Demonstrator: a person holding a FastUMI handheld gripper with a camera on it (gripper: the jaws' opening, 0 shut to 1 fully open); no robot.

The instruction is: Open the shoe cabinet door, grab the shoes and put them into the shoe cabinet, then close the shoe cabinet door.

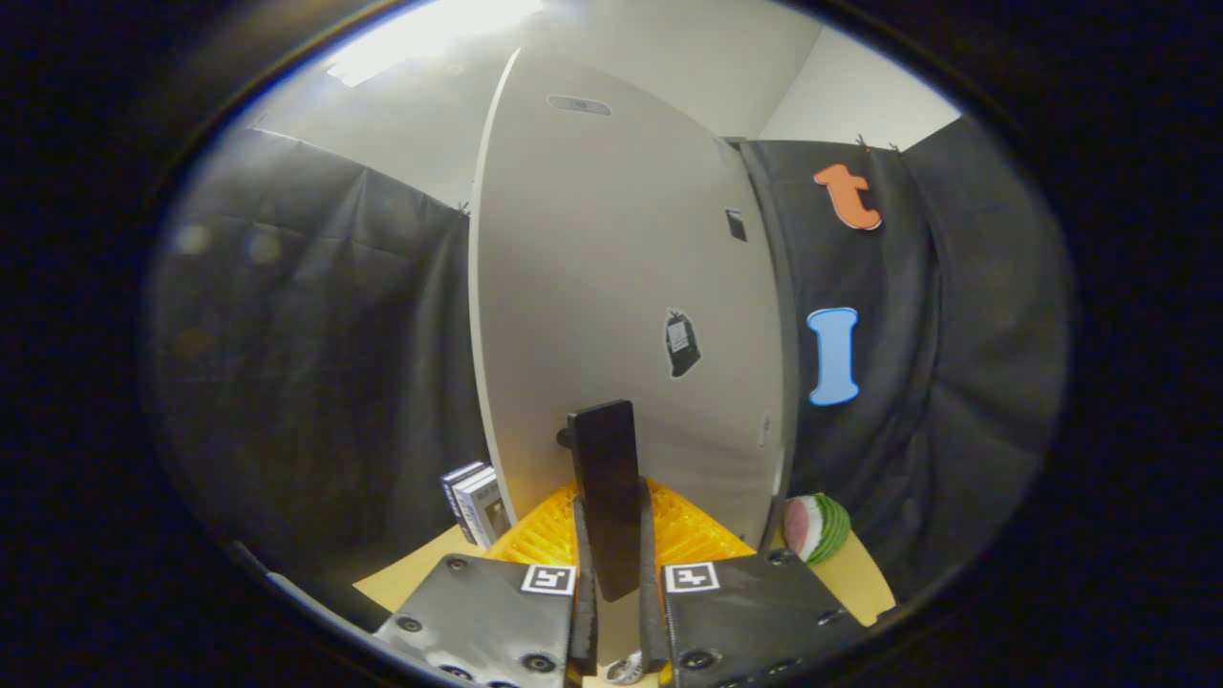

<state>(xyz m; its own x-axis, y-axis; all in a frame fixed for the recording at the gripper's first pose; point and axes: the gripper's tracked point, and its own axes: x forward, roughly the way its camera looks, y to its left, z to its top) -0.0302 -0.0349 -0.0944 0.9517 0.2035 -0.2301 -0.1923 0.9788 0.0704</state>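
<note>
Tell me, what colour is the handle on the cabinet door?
Black, seen in the gripper view: the handle sits between the tool fingers.

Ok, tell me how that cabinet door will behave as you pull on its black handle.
The gripper has its fingers closed on the black handle, a flat rigid-looking bar, so it probably won't flex. The cabinet door is a tall, smooth, stiff panel; it should swing as one piece rather than bend. The handle's glossy face may be slippery under a loose grip.
</note>
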